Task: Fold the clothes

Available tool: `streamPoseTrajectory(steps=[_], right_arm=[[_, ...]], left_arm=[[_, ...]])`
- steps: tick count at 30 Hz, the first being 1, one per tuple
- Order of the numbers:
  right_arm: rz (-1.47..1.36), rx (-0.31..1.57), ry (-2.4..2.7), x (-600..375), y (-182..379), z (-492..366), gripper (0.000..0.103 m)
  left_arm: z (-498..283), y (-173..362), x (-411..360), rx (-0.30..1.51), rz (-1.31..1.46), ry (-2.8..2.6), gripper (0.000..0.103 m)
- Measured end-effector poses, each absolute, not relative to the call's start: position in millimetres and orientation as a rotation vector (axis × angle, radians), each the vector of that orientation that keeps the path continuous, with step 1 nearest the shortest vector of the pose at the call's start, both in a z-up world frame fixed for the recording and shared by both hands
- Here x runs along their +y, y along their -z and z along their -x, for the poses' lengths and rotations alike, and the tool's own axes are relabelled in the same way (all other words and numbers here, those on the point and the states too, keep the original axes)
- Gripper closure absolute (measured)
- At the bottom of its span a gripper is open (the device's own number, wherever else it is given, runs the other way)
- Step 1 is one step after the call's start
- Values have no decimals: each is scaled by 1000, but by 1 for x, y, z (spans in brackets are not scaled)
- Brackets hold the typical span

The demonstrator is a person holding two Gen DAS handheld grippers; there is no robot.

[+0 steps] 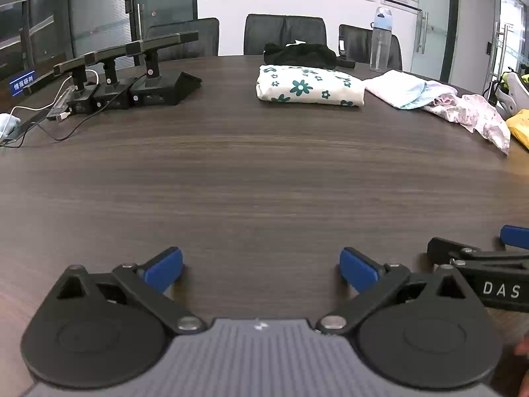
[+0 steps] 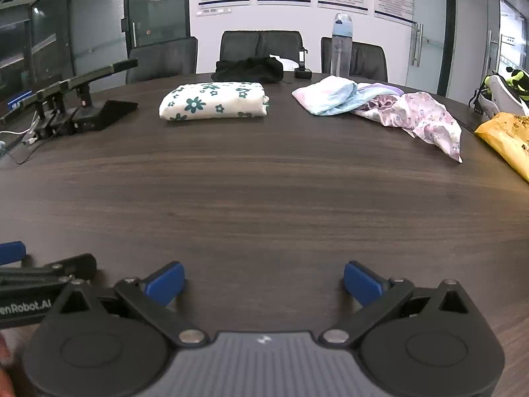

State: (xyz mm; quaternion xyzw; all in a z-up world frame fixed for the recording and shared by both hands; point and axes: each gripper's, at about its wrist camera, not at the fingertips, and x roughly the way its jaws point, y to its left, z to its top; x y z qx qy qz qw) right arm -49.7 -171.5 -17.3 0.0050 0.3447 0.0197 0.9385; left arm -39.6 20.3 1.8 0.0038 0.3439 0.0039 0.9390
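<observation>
Both tongs, left [image 1: 261, 269] and right [image 2: 264, 281], are held wide and empty over the surface [image 1: 251, 172], well short of the folded floral cloth [image 2: 213, 101].

Ahead of the spread blue matt plastic fingertips [image 2: 362, 281], the dark table [image 2: 264, 198] shows a smooth wood-grain finish, with a soft flower-printed folded cloth [image 2: 213, 101] far ahead, crumpled thin pastel garments [image 2: 380, 106] ahead-right, a clear plastic bottle [image 2: 340, 46] beyond
</observation>
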Motion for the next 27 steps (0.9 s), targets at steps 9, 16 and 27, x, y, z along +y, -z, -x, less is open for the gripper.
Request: streamPoseTrajectory(steps=[9, 16, 27], right_arm=[[-12, 705, -27, -173, 17, 42, 0], [-12, 705, -26, -174, 17, 41, 0], [-11, 705, -26, -174, 17, 41, 0]], left_arm=[[32, -2, 18, 702, -9, -9, 0], [32, -3, 18, 703, -10, -8, 0], [31, -3, 19, 704, -9, -7, 0]])
